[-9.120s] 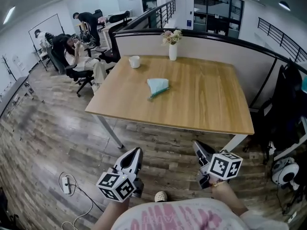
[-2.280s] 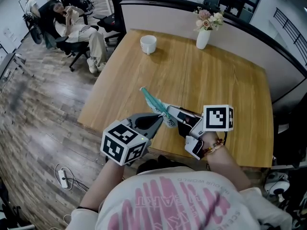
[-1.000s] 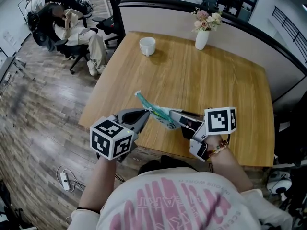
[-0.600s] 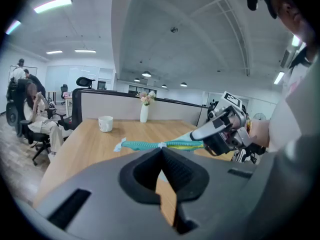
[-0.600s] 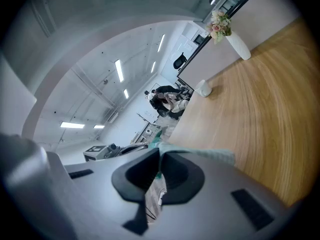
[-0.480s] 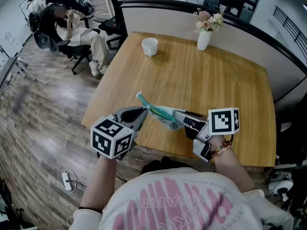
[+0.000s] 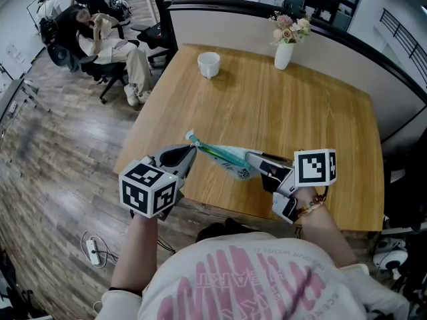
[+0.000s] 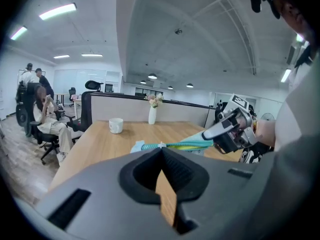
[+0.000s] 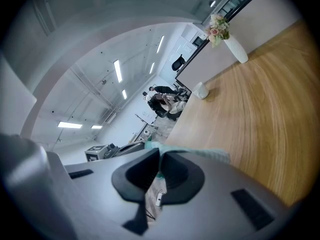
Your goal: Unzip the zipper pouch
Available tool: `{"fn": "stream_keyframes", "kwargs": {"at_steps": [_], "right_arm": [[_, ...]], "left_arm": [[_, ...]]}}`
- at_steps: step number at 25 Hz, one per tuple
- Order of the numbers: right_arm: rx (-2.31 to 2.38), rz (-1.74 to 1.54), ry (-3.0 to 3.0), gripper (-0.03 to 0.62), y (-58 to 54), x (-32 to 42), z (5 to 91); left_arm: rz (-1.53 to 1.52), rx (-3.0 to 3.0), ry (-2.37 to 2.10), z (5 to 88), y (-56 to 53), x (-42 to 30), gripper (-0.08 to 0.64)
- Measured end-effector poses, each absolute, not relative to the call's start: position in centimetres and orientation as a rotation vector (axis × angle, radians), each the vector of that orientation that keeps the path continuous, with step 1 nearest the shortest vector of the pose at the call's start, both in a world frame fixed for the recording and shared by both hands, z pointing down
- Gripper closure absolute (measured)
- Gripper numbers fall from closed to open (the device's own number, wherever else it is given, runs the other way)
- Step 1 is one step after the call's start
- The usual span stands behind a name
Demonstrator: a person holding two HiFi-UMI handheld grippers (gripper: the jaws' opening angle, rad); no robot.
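While the zipper pouch (image 7: 223, 155) is hanging stretched between both grippers above the table's (image 7: 300, 105) near edge, the left gripper (image 7: 192, 149) is pinching its zipper pull (image 8: 162, 144) with jaws shut. The right gripper (image 7: 253, 159) is clamping the pouch's opposite end, jaws closed on the fabric.

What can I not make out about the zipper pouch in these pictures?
- How far the zipper is open: in the head view the zipper pouch is too small, and the left gripper view shows it edge-on.
- Which part of it the left gripper pinches: too small at the jaw tips, in every view.
- The end inside the right gripper: hidden by its own jaws.
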State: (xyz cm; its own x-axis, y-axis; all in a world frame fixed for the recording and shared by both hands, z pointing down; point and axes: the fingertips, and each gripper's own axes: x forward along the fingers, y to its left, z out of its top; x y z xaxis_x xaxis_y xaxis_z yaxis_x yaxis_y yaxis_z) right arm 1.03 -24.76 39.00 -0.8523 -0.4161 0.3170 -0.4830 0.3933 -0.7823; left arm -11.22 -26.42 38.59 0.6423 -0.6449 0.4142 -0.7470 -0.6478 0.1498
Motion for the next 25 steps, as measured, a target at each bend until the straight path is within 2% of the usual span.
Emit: {"fn": "stream_keyframes", "kwargs": {"at_steps": [19, 25], "right_arm": [[0.849, 1.518, -2.604, 0.588, -24.1, 1.1, 38.3], [0.924, 1.326, -2.677, 0.588, -23.7, 0.9, 37.2]], "left_arm": [[0.395, 2.532, -1.169, 38.3, -27.3, -13.7, 0.557], [0.398, 2.498, -1.222, 40.7, -26.5, -14.2, 0.546]]}}
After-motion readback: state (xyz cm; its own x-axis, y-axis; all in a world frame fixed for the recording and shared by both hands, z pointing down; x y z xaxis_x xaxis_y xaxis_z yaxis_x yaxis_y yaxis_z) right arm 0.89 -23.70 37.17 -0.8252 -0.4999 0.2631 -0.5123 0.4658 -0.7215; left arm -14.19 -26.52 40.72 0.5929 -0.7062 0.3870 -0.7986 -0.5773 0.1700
